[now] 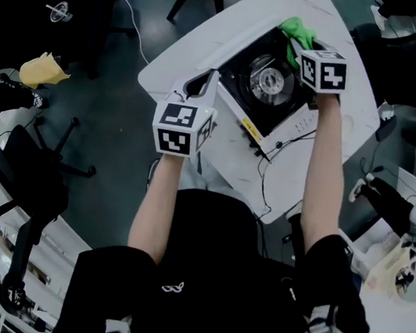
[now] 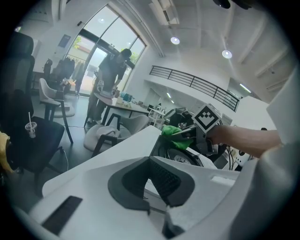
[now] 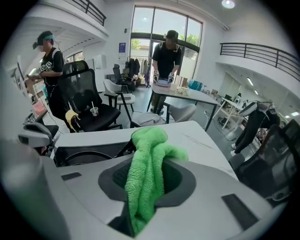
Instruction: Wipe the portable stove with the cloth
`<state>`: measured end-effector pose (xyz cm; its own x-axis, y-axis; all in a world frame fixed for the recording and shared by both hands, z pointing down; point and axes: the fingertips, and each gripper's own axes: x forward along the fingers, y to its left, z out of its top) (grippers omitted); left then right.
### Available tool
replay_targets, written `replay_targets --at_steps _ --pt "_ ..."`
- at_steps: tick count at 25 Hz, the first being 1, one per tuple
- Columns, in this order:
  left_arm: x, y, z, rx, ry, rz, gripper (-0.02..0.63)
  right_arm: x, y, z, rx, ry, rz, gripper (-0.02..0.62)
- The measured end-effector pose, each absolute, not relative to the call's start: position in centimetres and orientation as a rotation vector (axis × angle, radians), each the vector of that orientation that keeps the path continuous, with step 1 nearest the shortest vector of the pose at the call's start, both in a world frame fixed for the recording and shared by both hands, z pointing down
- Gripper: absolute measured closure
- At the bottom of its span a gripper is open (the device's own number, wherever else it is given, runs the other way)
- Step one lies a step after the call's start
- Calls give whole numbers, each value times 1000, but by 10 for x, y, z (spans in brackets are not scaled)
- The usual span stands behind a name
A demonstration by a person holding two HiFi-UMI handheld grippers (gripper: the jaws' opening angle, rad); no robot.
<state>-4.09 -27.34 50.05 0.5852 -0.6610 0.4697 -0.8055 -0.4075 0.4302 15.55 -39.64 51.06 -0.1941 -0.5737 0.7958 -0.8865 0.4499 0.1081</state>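
Observation:
The portable stove, black-topped with a round burner and a white front, lies aslant on the white table. My right gripper hovers at the stove's far right corner, shut on a green cloth. In the right gripper view the cloth hangs bunched between the jaws, with the stove to the left. My left gripper is at the stove's near left corner. In its own view the left gripper looks pinched on the stove's white edge, with the cloth beyond.
A cable trails from the stove's front over the table edge. Black office chairs stand left of the table, one bearing a yellow object. More equipment crowds the right side. Two people stand at desks in the background.

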Motion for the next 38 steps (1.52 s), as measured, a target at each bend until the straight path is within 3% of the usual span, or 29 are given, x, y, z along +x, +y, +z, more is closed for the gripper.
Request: replay_targets --at_steps 8,18,32,38 --pt "-34 -264 496 2200 -1150 297 609 143 -360 520 1104 -1910 529 525" --pt "-45 -251 490 2195 -1168 274 609 179 -329 523 1004 -1771 492 526" --pt "-84 -218 466 2209 -1226 212 609 246 -300 489 1426 -1541 470 523" --pt "-87 -196 464 2198 -1227 166 609 223 -263 442 1614 -1739 373 523"
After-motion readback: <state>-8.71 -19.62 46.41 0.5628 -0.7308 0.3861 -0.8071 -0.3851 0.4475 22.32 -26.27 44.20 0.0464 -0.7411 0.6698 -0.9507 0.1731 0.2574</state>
